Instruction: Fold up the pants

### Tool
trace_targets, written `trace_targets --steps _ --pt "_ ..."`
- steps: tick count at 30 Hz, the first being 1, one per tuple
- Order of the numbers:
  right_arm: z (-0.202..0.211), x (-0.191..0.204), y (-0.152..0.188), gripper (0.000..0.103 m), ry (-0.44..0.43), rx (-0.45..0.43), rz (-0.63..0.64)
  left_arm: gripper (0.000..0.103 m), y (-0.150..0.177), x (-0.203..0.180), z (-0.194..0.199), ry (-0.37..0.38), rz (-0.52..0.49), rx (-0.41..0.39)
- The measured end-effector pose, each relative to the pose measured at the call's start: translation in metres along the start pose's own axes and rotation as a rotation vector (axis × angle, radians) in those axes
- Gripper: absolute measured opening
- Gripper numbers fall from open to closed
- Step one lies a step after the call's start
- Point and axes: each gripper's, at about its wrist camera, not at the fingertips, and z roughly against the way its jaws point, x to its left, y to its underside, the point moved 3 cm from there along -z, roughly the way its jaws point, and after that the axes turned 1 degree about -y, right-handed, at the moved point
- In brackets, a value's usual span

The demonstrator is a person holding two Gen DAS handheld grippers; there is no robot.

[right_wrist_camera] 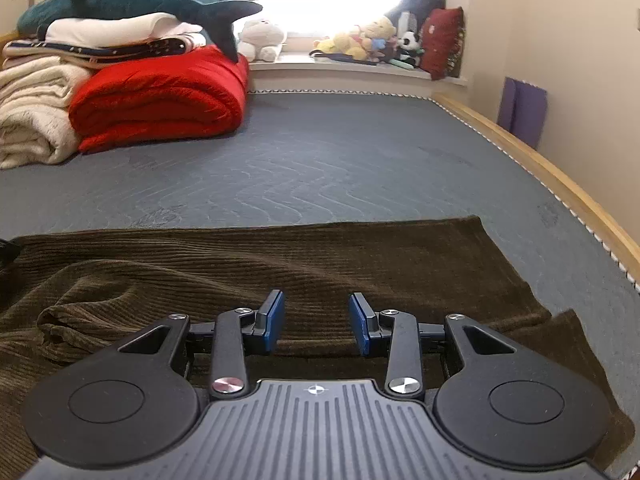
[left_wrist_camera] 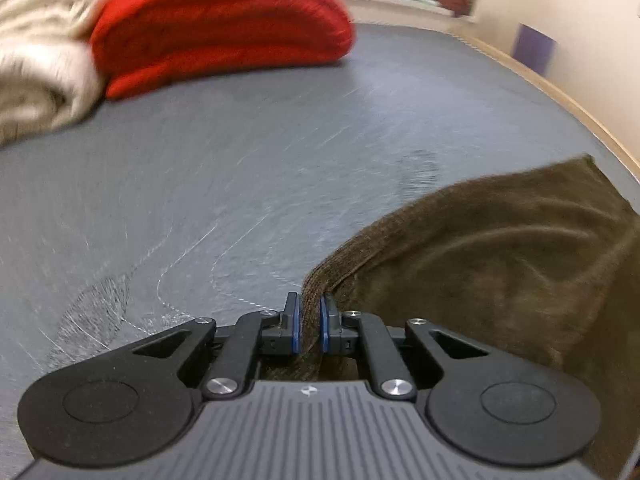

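Left tongs (left_wrist_camera: pixel 309 326) clamped on pants (left_wrist_camera: pixel 500 248) edge; right tongs (right_wrist_camera: pixel 317 326) wide, empty above pants on bed (right_wrist_camera: pixel 340 152). Risk: 1-sided pull could skew the fold

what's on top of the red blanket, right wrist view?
On the red blanket lies a stack of folded linens, topped by a plush shark. The blanket's top under the stack is covered.

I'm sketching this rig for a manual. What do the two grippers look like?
The left gripper and right gripper look alike: black linkage arms with silver screws, round black discs at each side, blue pads on the fingertips, and a ribbed grey body bearing a small white crosshair mark. No cables or sleeves show.
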Motion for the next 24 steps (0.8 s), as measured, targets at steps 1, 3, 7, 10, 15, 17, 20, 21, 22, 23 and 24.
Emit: trace_targets --steps 1,3,7,10,15,17,20,21,22,23,24 --pt "0.0 -0.002 0.001 0.038 -0.001 0.002 -0.009 0.01 0.002 -0.012 0.014 -0.004 -0.049 -0.004" --pt "0.002 -0.005 0.003 0.038 -0.009 0.004 -0.038 0.009 0.01 -0.035 0.041 -0.012 -0.115 -0.009" --pt "0.003 -0.011 0.012 0.038 -0.023 0.03 -0.115 0.008 0.055 -0.086 0.102 -0.007 -0.186 0.004" --pt "0.011 -0.012 0.013 0.038 -0.047 0.012 -0.155 0.008 0.107 -0.121 0.137 0.02 -0.205 0.009" --pt "0.018 -0.01 0.022 0.038 -0.053 0.023 -0.135 0.012 0.184 -0.16 0.136 -0.032 -0.181 0.064" --pt "0.02 -0.011 0.024 0.038 -0.049 0.026 -0.13 0.014 0.191 -0.158 0.138 -0.013 -0.08 0.069" --pt "0.022 -0.015 0.025 0.038 -0.041 0.035 -0.164 0.028 0.188 -0.146 0.156 0.028 0.079 0.01" --pt "0.023 -0.018 0.026 0.038 -0.042 0.036 -0.18 0.029 0.188 -0.141 0.163 0.034 0.126 -0.008" --pt "0.025 -0.021 0.026 0.038 -0.039 0.035 -0.194 0.029 0.184 -0.133 0.165 0.037 0.168 -0.015" --pt "0.026 -0.024 0.027 0.038 -0.033 0.033 -0.205 0.029 0.185 -0.128 0.169 0.035 0.218 -0.015" --pt "0.028 -0.027 0.027 0.038 -0.028 0.029 -0.216 0.029 0.186 -0.12 0.172 0.034 0.274 -0.008"
